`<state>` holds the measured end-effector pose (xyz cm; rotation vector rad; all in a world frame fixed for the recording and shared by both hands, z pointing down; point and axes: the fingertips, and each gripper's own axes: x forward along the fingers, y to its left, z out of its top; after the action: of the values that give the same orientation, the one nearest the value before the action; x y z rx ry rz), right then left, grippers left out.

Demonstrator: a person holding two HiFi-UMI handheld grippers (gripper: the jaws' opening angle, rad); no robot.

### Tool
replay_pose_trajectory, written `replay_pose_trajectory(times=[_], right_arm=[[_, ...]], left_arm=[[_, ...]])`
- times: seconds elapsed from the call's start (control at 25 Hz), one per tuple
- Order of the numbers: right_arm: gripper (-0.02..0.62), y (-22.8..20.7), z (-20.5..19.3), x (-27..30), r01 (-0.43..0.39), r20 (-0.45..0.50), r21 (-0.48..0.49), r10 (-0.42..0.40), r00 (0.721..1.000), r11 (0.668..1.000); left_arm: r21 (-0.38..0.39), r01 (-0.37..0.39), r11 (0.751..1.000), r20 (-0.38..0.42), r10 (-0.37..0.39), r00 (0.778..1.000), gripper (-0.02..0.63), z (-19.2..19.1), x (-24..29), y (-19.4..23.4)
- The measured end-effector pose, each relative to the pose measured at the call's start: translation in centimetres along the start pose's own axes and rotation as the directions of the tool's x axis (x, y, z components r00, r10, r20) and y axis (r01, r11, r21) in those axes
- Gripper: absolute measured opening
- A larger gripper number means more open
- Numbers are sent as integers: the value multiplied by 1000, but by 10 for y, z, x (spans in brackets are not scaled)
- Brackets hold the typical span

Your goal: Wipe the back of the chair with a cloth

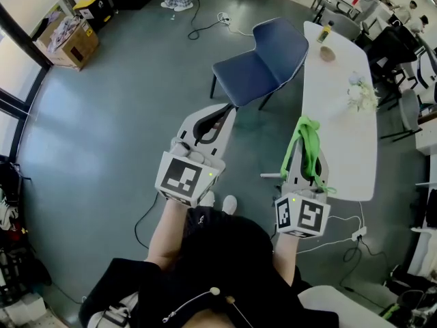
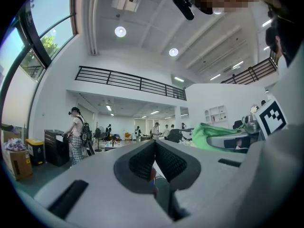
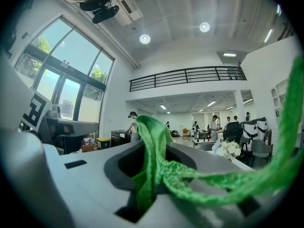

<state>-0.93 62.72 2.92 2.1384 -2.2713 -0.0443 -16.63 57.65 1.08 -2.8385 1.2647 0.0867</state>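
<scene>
My right gripper is clamped on the green cloth, left gripper pinched together empty, chair well ahead of both, so I judge wiping not started: approach and whole backrest left.

Lighting is bright and even in all three views. Daylight enters through the tall windows at the left side. Round ceiling lamps add overhead light with slight glare. The floor shows only soft, faint shadows in the head view. Both gripper views have fisheye distortion, with black corners and bent lines at the edges. My left gripper is out of focus near the lens. The cloth blurs toward the right edge.
</scene>
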Motion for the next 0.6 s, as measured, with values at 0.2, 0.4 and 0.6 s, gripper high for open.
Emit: replay_pose_trajectory(times=[0.2, 0.4, 0.6], right_arm=[[43, 9, -2, 0, 4, -7, 10, -4, 1000, 1000], [43, 19, 0, 5, 19, -8, 25, -19, 1000, 1000], [43, 23, -7, 5, 37, -8, 24, -37, 999, 999]], left_arm=[[-12, -5, 1000, -2, 5, 1000, 2, -4, -7, 12], [-32, -2, 999, -7, 2, 1000, 2, -5, -13, 26], [-64, -13, 998, 12, 14, 1000, 2, -10, -20, 40]])
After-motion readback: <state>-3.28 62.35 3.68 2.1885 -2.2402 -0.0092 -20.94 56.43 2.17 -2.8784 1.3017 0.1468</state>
